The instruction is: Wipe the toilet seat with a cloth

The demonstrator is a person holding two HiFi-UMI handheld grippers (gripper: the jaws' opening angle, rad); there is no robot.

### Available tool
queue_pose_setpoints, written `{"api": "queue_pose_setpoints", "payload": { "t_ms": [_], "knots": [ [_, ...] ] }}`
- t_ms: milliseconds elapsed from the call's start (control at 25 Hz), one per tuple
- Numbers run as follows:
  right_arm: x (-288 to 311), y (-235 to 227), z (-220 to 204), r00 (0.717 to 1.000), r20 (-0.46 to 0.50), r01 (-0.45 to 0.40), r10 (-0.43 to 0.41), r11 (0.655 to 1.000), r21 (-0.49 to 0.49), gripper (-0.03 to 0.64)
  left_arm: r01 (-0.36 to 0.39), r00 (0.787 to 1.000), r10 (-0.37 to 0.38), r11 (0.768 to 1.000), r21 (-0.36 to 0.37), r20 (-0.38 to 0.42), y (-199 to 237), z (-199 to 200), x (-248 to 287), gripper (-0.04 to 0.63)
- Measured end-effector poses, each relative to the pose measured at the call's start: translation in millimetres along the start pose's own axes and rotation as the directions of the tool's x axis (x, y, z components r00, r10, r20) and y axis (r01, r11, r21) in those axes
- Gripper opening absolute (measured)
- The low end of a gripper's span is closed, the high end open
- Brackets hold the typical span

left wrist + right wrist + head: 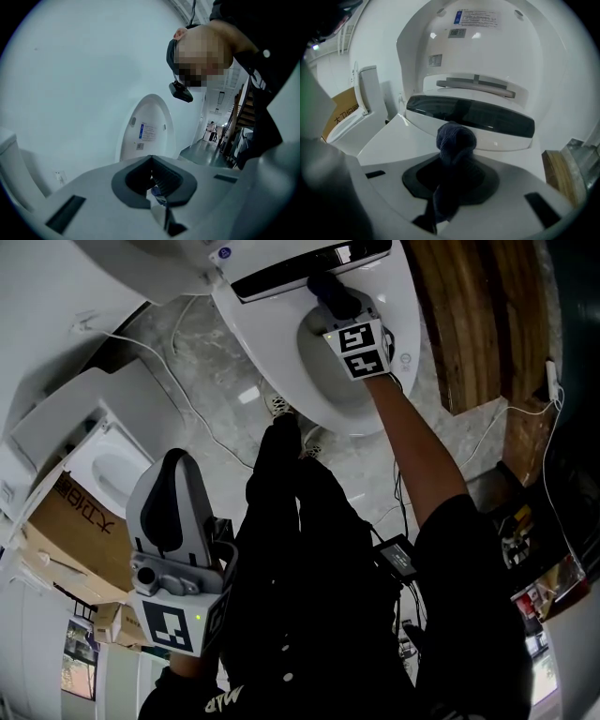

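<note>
One dark cloth (456,140) between the right tongs (451,177)

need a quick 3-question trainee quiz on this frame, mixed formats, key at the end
1. True or false: the right tool is shut on the dark cloth.
2. Over which part of the toilet seat is that cloth? A: the front rim. B: the rear, by the dark strip. C: the left side.
3. Fill in: the lid stands ____.
Key: 1 true; 2 B; 3 raised.
</note>
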State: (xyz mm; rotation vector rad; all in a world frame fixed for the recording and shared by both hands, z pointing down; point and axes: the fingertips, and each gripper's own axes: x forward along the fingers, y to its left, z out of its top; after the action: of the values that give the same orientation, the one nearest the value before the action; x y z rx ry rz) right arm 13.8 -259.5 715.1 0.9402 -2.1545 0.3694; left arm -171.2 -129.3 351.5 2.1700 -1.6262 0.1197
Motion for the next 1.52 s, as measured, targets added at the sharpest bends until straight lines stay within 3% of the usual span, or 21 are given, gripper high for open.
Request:
{"api": "queue_pose_setpoints", "payload": {
  "t_ms": [160,440,680,840,1000,1320,1520],
  "knots": [
    [-4.1,-23.7,-9.1,0.998,-0.031,0.049,-0.048,0.998,0.043,0.086,0.0,1.0,0.0,1.0,0.002,0.0,1.3,0.7,0.8,0.008],
    [-12.7,-56.7,-16.7,0.991,-0.093,0.096,-0.094,0.995,0.019,0.087,0.004,1.0,-0.004,1.0,0.005,0.001,0.1,3.8,1.0,0.008],
    [-20.3,-93.3,-23.9,0.979,-0.156,0.106,-0.128,0.984,-0.142,0.089,-0.001,1.0,0.001,1.0,-0.002,0.011,4.2,7.9,1.0,0.008],
    [-20.6,-101.8,-28.9,0.974,-0.205,0.018,-0.097,0.935,-0.355,0.089,0.002,1.0,-0.002,1.0,-0.002,0.009,2.9,8.1,1.9,0.008],
    [-23.0,-109.8,-30.6,0.97,-0.231,-0.032,-0.077,0.9,-0.434,0.089,0.003,1.0,-0.003,1.0,-0.003,0.001,3.9,8.0,0.9,0.008],
    [-26.4,-105.9,-45.0,0.958,-0.276,-0.127,-0.074,0.755,-0.643,0.089,0.003,1.0,-0.003,1.0,-0.002,0.009,0.6,11.0,0.8,0.008],
    [-36.5,-101.2,-63.9,0.945,-0.32,-0.188,-0.06,0.701,-0.687,0.089,0.004,1.0,-0.004,1.0,-0.003,0.014,-2.2,9.8,0.0,0.008]
  ]
}}
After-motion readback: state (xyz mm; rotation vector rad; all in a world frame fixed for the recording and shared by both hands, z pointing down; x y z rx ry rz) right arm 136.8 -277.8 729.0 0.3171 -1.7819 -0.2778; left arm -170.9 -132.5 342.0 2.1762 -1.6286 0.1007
